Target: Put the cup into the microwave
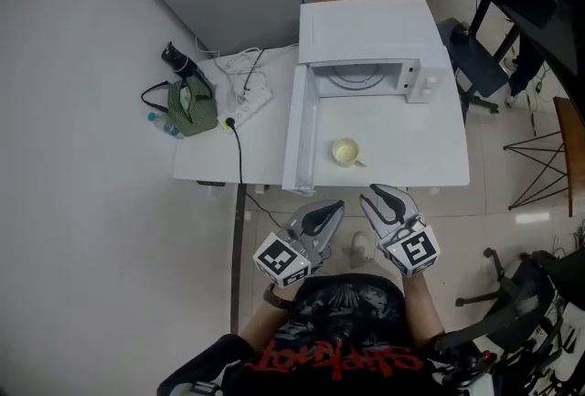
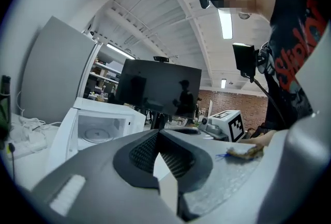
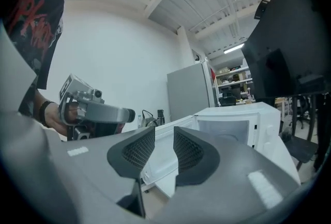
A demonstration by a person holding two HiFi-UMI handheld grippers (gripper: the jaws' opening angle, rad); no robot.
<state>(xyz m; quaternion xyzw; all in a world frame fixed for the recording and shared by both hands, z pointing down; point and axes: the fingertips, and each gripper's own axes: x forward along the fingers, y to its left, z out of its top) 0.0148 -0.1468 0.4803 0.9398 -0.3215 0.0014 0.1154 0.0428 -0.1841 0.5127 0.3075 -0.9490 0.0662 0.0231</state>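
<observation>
- While its pads meet at the tips with nothing caught between them, the left gripper point(image 2: 158, 132) is closed. It is held level just off the near edge of the white table point(image 1: 411, 161).
- Close beside it, the right gripper point(image 3: 164, 140) has its jaws a narrow gap apart, and no object sits in that gap.
- Both grippers point toward the table, and neither touches anything on it.
- Beyond them, the pale cup point(image 1: 345, 152) stands upright on the table with its handle turned toward the near right. It is well apart from both grippers.
- Just left of the cup is the microwave door point(image 1: 300, 133), swung fully open toward the person.
- Behind the cup, the white microwave point(image 1: 366, 37) sits at the table's far side, its glass turntable visible inside.
- Farther left on the table lie a power strip point(image 1: 249, 106) with cables, a green bag point(image 1: 192, 106) and a dark bottle point(image 1: 180, 62).
</observation>
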